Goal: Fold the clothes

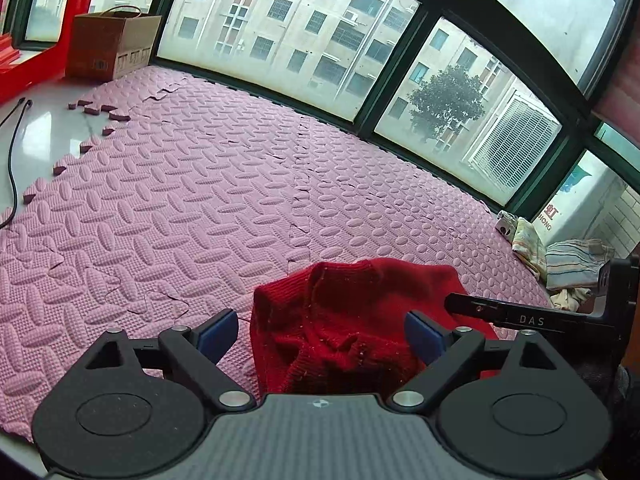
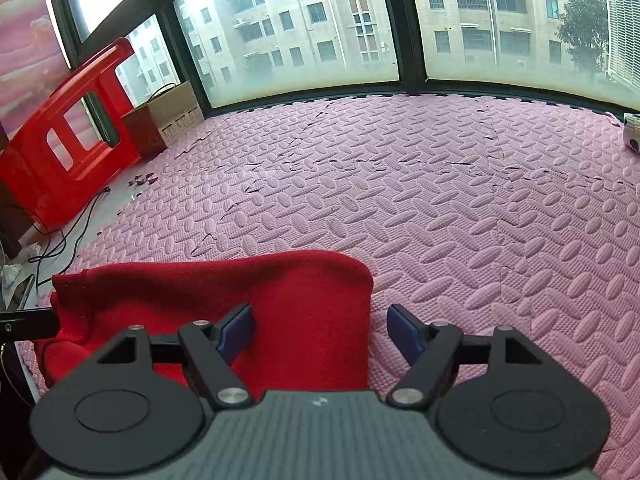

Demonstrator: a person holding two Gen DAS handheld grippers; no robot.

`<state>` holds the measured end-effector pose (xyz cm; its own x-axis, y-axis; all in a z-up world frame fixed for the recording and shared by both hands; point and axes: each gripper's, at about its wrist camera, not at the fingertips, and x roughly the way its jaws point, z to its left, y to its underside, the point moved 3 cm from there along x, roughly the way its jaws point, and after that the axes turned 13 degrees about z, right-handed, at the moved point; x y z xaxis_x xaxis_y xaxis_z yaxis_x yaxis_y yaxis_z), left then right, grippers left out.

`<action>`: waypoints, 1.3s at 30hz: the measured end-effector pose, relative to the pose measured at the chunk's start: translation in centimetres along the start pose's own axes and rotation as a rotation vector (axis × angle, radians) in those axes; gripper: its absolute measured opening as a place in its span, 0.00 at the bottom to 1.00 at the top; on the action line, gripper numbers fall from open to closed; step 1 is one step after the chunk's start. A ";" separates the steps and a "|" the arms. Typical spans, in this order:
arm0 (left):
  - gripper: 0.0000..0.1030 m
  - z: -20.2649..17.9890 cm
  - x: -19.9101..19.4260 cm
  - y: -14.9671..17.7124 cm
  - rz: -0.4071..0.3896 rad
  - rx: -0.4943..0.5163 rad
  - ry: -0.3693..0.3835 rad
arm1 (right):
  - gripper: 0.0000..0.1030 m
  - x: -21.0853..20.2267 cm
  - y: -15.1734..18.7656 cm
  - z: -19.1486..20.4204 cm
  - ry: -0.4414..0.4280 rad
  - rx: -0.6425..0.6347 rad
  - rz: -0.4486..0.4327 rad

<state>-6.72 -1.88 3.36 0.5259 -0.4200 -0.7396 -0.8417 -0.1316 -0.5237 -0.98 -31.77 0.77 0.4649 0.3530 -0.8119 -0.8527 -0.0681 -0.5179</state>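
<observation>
A red knit sweater (image 1: 344, 320) lies in a folded bundle on the pink foam mat (image 1: 208, 200), close to me. My left gripper (image 1: 322, 334) is open, its blue pads on either side of the sweater's left end, just above it. In the right wrist view the sweater (image 2: 240, 292) shows as a flat folded block with a straight right edge. My right gripper (image 2: 320, 334) is open over that right edge, the left pad (image 2: 236, 330) over the cloth and the right pad (image 2: 404, 334) over bare mat. The other gripper's black body (image 1: 520, 316) shows at the right of the left wrist view.
A cardboard box (image 1: 112, 46) and a red plastic frame (image 2: 68, 136) stand at the far left by the window. A black cable (image 1: 12, 160) runs over bare floor left of the mat. A pile of striped and pale clothes (image 1: 560, 264) lies at the far right.
</observation>
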 end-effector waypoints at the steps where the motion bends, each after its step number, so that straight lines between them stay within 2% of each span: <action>1: 0.88 0.2 0.2 0.0 0.012 -0.015 0.008 | 0.73 0.1 0.0 -0.3 -0.016 0.018 0.006; 4: 0.85 0.7 0.7 0.1 0.041 -0.057 0.048 | 0.73 0.4 0.1 -0.9 -0.061 0.065 0.022; 6: 0.77 1.0 1.2 0.1 0.071 -0.078 0.078 | 0.72 0.8 0.2 -1.2 -0.094 0.089 0.038; 8: 0.67 1.3 1.6 0.1 0.097 -0.091 0.102 | 0.66 1.1 0.3 -1.2 -0.120 0.106 0.052; 10: 0.62 1.4 2.1 0.1 0.121 -0.098 0.120 | 0.64 1.3 0.4 -1.3 -0.135 0.119 0.055; 11: 0.56 1.5 2.2 0.0 0.126 -0.099 0.119 | 0.57 1.3 0.4 -1.3 -0.139 0.121 0.053; 12: 0.50 1.7 2.3 0.0 0.131 -0.101 0.120 | 0.55 1.2 0.4 -1.3 -0.142 0.123 0.051; 15: 0.40 1.5 2.0 -0.5 0.130 -0.076 0.136 | 0.43 0.4 0.8 -1.3 -0.157 0.142 0.020; 16: 0.38 1.2 1.9 -0.5 0.127 -0.058 0.128 | 0.36 0.1 0.9 -1.3 -0.161 0.148 0.006; 19: 0.33 0.1 1.7 -1.2 0.117 -0.009 0.124 | 0.30 -1.3 1.3 -1.7 -0.150 0.174 -0.038; 21: 0.23 -0.8 1.8 -2.1 0.110 0.020 0.138 | 0.29 -2.5 1.4 -2.1 -0.127 0.179 -0.069; 24: 0.19 -2.8 2.8 -3.6 0.113 0.068 0.159 | 0.27 -4.2 1.6 -3.3 -0.084 0.195 -0.113; 29: 0.18 -7.1 6.3 -5.7 0.138 0.132 0.191 | 0.26 -6.5 1.4 -6.3 0.006 0.235 -0.163; 36: 0.19 -14.2 11.6 -8.4 0.166 0.233 0.237 | 0.26 -9.7 0.2 -13.0 0.147 0.306 -0.234; 39: 0.19 -16.7 14.1 -8.7 0.197 0.272 0.243 | 0.26 -10.0 0.1 -15.8 0.199 0.341 -0.232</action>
<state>5.99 -21.68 4.56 0.2861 -0.6175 -0.7327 -0.8433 0.2009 -0.4985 -1.93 -50.04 4.65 0.6613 0.1339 -0.7381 -0.7347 0.3143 -0.6012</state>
